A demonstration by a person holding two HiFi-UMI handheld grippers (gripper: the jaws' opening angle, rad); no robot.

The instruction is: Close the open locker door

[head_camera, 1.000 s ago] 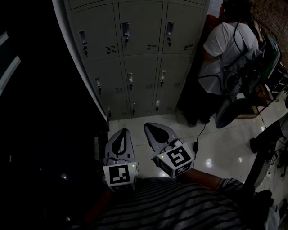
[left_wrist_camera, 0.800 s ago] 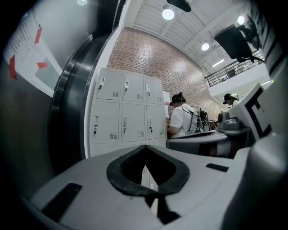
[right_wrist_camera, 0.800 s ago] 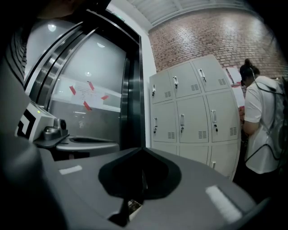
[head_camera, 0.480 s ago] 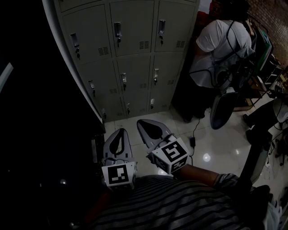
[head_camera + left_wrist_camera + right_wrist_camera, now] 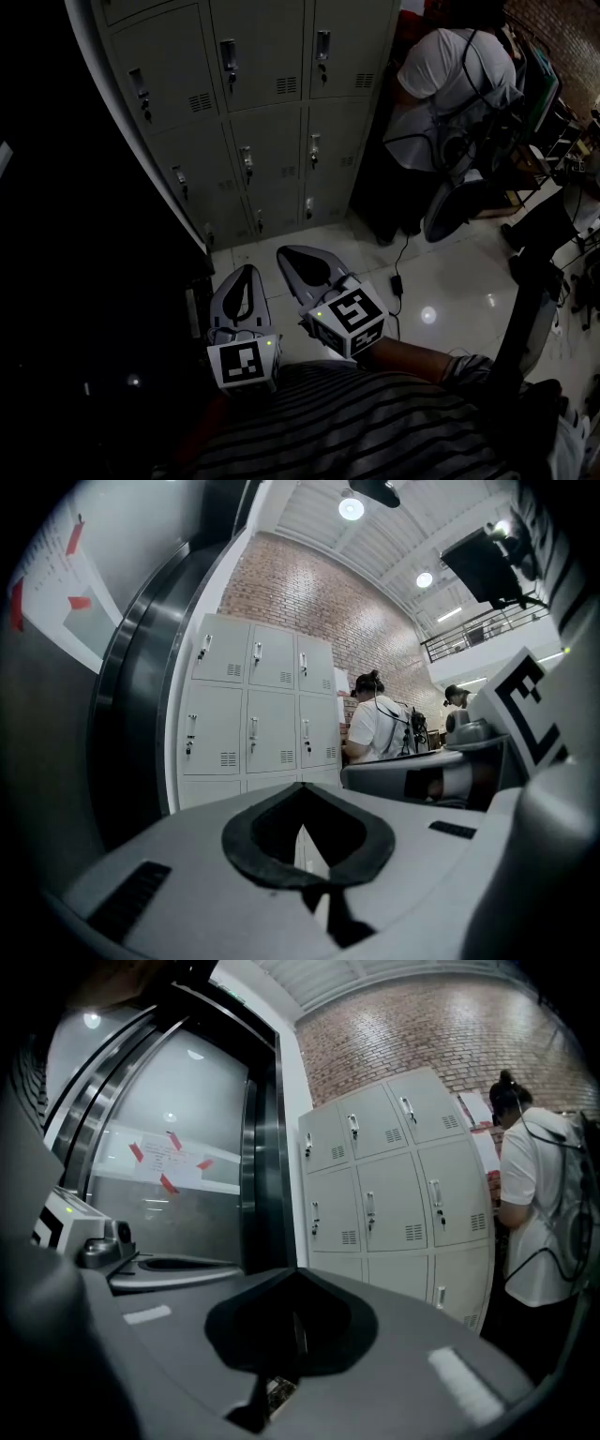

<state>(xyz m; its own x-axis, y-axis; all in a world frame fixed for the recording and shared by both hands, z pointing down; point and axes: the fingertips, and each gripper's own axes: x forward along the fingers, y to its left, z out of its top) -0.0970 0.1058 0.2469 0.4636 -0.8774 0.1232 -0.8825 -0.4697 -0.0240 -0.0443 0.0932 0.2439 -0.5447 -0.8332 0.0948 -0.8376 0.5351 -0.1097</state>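
Observation:
A grey bank of lockers (image 5: 253, 94) stands ahead on the white tiled floor. Every door I can see on it looks shut, each with a small handle; no open door shows. My left gripper (image 5: 246, 274) and right gripper (image 5: 289, 253) are held low near my body, well short of the lockers, pointing toward them. Both are shut with nothing between their jaws. In the left gripper view the lockers (image 5: 253, 714) lie beyond the closed left gripper (image 5: 302, 786). In the right gripper view the lockers (image 5: 394, 1176) stand to the right of the closed right gripper (image 5: 298, 1271).
A person in a white shirt (image 5: 441, 84) stands right of the lockers, next to an office chair (image 5: 450, 211). A cable with an adapter (image 5: 397, 279) lies on the floor. A dark glass wall (image 5: 187, 1166) runs along the left, and a black post (image 5: 520, 319) rises at the right.
The lockers and the person have drifted left and up in the head view. Both grippers stay shut near my body and have shifted slightly left.

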